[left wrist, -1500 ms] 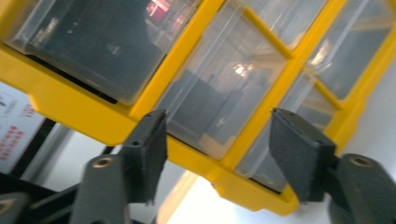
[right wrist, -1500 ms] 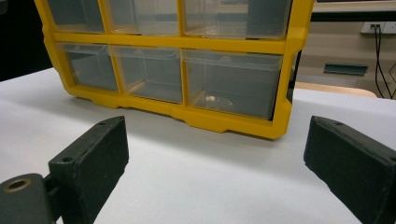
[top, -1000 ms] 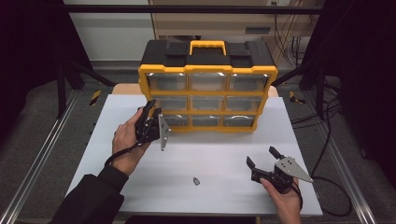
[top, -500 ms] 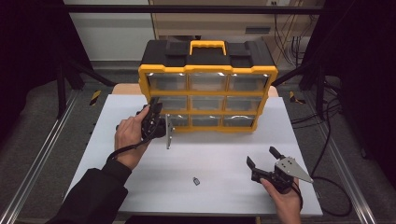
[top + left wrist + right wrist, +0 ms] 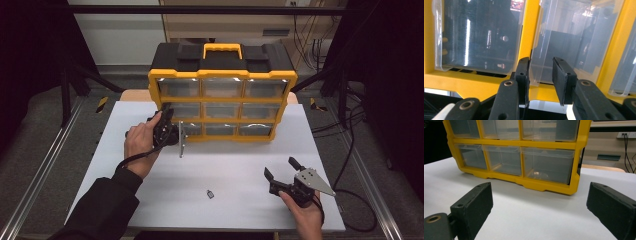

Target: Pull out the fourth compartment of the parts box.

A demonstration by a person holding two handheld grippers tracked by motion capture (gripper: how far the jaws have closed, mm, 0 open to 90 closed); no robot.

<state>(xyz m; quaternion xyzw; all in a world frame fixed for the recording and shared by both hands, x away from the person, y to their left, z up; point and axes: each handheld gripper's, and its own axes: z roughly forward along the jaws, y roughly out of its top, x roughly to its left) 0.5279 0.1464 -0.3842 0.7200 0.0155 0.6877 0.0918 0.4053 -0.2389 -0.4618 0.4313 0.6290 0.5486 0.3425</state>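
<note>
A yellow and black organizer (image 5: 222, 75) with clear drawers stands at the back of the white table (image 5: 235, 170). My left gripper (image 5: 171, 132) is rolled on its side against the organizer's left column. Its jaws have just been closing. In the left gripper view they pinch the front lip of the middle clear drawer (image 5: 574, 45), left gripper (image 5: 540, 80). My right gripper (image 5: 280, 167) rests near the table's front right and is open with nothing in it. Its camera looks at the organizer's lower drawers (image 5: 546, 165) between the jaws, right gripper (image 5: 539, 202).
A small dark object (image 5: 210, 194) lies on the table toward the front, between my two hands. A cable (image 5: 350, 200) trails off the table's right edge. Metal rails (image 5: 45, 165) run along both sides.
My left hand has moved right, up to the organizer's left column, and its jaws have narrowed onto the drawer's lip. The right gripper has stayed put.
</note>
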